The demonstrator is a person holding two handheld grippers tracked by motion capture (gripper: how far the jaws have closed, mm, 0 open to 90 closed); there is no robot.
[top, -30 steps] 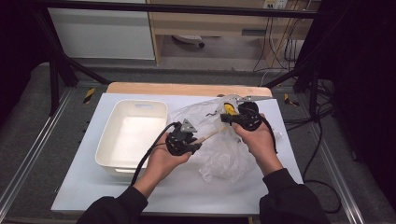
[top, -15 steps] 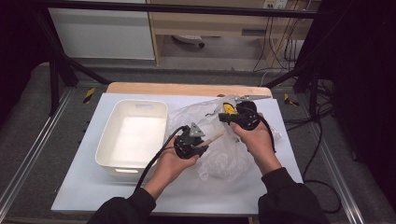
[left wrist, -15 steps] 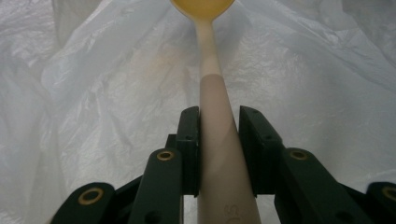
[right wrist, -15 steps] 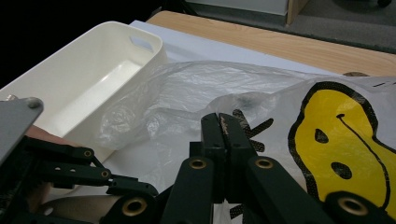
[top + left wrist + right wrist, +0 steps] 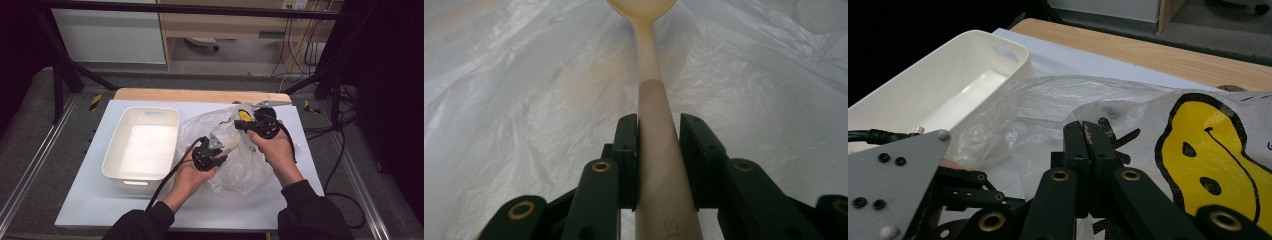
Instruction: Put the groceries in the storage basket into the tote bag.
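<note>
Tabletop [image 5: 100, 200], white and flat, carries a rectangular cream bin [image 5: 142, 147] at the left, smooth-walled and seen empty. A crinkled, translucent plastic bag [image 5: 240, 165] with a yellow smiley print lies at the centre right. Its edge is pinched by the shut right gripper [image 5: 1087, 131] at the far side. A slim, pale spoon [image 5: 651, 100] is clamped by its handle in the left gripper [image 5: 658, 145], bowl forward, inside the bag. Bagging is judged nearly done; release and withdrawal are left.
</note>
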